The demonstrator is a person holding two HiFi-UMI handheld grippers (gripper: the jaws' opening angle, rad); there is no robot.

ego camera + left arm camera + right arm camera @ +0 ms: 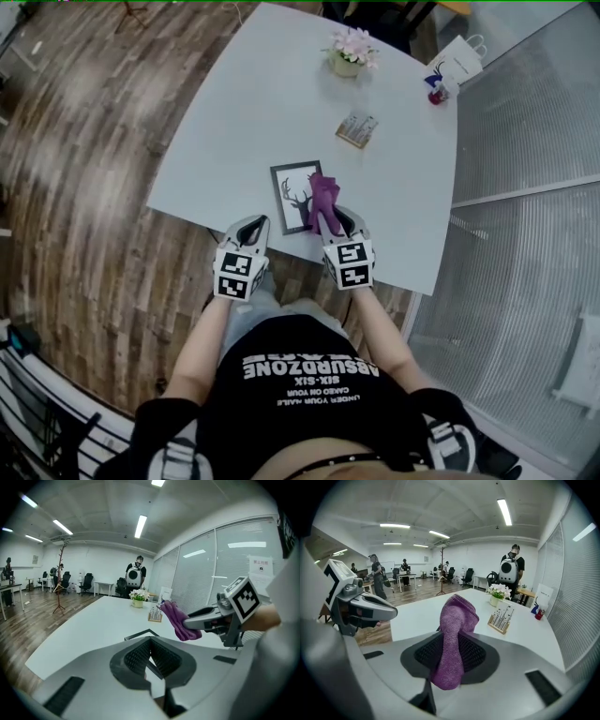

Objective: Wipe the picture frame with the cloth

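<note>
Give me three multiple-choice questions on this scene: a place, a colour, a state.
1. Where is the picture frame? A on a shelf; B flat on the table, near its edge; C hanging on a wall.
2. What colour is the cloth? A purple; B yellow; C white.
3. What is the right gripper doing? A open, empty; B shut on the cloth; C shut on the frame.
Answers: 1 B, the head view shows it lying there. 2 A, purple in every view. 3 B, the cloth stands pinched between its jaws.
</note>
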